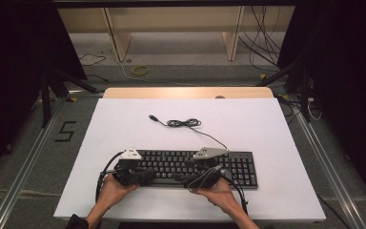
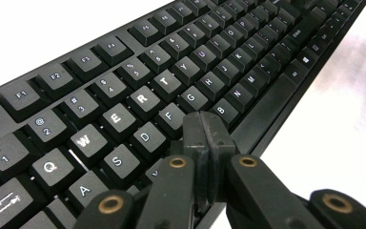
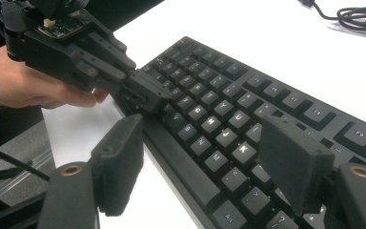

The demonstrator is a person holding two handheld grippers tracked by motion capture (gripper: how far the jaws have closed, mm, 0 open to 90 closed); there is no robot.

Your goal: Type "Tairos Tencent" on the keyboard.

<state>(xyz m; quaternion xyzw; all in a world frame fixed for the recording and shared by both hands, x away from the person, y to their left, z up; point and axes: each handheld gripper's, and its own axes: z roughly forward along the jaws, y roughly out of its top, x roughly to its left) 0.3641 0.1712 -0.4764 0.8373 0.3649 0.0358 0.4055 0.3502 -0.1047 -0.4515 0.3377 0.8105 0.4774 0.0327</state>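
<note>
A black keyboard (image 1: 238, 167) lies across the near half of the white table top (image 1: 124, 124). Its cable (image 1: 183, 123) runs back in a loose coil and ends in a free USB plug (image 1: 153, 117). My left gripper (image 1: 148, 176) hovers over the keyboard's left half, pointing right. In the left gripper view the left gripper (image 2: 205, 130) is shut with nothing between its pads, low over the keyboard (image 2: 143, 71) near the bottom letter row. My right gripper (image 3: 207, 157) stands open, its pads apart above the keyboard's (image 3: 228, 95) front edge, and the left gripper (image 3: 143, 93) shows beyond it.
A wooden table edge (image 1: 186, 92) shows behind the white top. Black stands (image 1: 47, 90) flank the table's left and right, and loose cables (image 1: 262, 47) lie on the floor behind. A taped "5" (image 1: 66, 131) marks the floor at the left. The coiled cable (image 3: 362, 14) lies behind the keyboard.
</note>
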